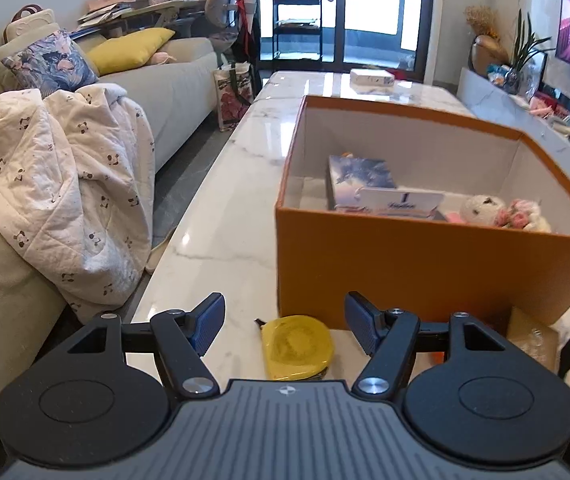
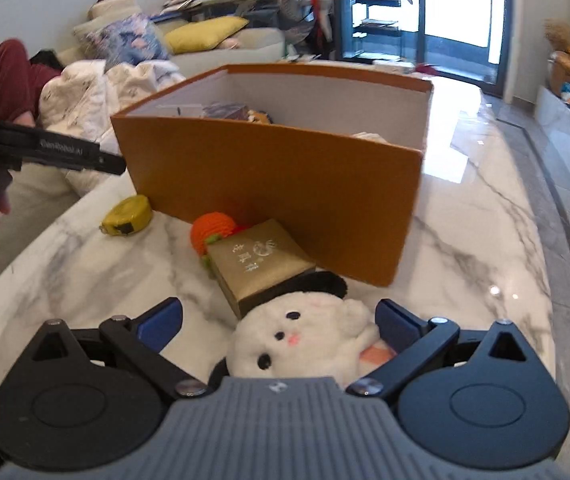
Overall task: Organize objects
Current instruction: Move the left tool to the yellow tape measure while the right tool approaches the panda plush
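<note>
An open orange box [image 1: 425, 272] stands on the marble table [image 1: 221, 216] and holds a book [image 1: 361, 180], a white card and a small plush [image 1: 501, 212]. A yellow tape measure [image 1: 299, 346] lies on the table between the fingers of my open left gripper [image 1: 285, 326]. In the right wrist view the box [image 2: 277, 184] is ahead, with the tape measure [image 2: 127, 216], an orange knitted toy [image 2: 213, 230] and a gold box [image 2: 261, 264] in front of it. My right gripper [image 2: 279, 322] is open around a white panda plush [image 2: 305, 340], not closed on it.
A sofa with a patterned blanket [image 1: 65, 192] and cushions runs along the table's left side. A small white box [image 1: 371, 77] sits at the table's far end. A TV and shelf stand at the right. The left gripper's handle [image 2: 53, 152] reaches in at the left.
</note>
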The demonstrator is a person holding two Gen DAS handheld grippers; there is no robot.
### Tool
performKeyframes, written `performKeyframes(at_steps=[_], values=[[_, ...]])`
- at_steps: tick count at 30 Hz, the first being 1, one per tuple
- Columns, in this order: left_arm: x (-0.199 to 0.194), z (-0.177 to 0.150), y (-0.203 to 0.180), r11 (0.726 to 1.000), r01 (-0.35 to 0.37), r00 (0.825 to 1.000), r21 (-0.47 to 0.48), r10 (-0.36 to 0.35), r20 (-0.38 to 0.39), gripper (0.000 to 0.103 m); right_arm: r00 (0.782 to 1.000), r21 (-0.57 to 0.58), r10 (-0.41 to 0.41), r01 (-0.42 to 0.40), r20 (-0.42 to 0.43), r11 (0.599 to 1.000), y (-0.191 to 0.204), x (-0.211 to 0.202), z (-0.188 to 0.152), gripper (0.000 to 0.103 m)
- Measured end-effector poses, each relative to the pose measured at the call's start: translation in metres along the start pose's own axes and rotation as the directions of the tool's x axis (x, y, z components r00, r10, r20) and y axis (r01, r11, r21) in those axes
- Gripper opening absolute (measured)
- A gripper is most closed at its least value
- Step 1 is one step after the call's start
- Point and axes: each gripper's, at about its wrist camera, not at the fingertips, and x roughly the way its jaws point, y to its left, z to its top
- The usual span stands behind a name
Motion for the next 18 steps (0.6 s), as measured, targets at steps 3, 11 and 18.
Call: performKeyframes(at_steps=[3,11,18], values=[[0.015,-0.001,0.002,1.0,-0.02,0.999,0.01,0.021,-0.037,0.078,1.0,0.064,-0.001,-0.001,0.017,0.998,-0.006,-0.004,0.005,0.102],[0.045,-0.005,0.002,1.0,-0.03,0.996,-0.001,0.03,-0.083,0.079,1.0,0.068,0.02,-0.02,0.014,0.997,-0.003,0.0,0.01,0.102],[0.054,-0.013,-0.003,0.999,-0.028,0.992,-0.028,0.025,-0.121,0.082,1.0,0.049,0.01,-0.011,0.009,0.999,-0.002,0.006,0.011,0.102]])
